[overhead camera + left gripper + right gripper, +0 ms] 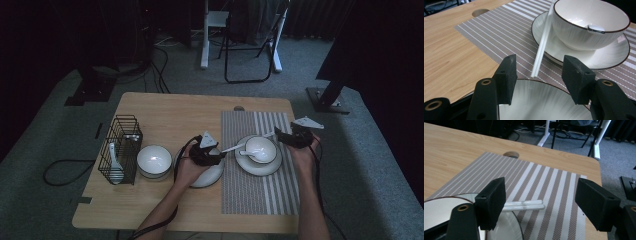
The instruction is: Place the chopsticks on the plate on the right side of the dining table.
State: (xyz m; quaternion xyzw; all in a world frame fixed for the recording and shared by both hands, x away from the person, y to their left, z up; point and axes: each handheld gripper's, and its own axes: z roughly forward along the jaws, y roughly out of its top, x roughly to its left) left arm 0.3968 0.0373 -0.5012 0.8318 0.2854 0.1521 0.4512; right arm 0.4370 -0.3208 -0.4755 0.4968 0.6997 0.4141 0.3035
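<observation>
The white chopsticks (543, 42) lie across the rim of the plate (258, 168) under the bowl (260, 148) on the striped placemat (257, 195), one end pointing left toward the left gripper (220, 156), the other reaching far-right toward the right gripper (276, 134). In the right gripper view their tips (524, 205) lie on the mat between the jaws, which stand wide apart with nothing held. The left gripper's jaws are also apart and empty, hovering over a second plate (539, 105), with the near ends of the chopsticks just ahead of them.

The sticks are thin, smooth and lie as a loose pair. If either gripper closes off-centre, I judge one stick could roll away or slide off the rim. A push along their length could nudge the bowl, where a spoon (596, 28) rests, or shove the plate across the mat.
</observation>
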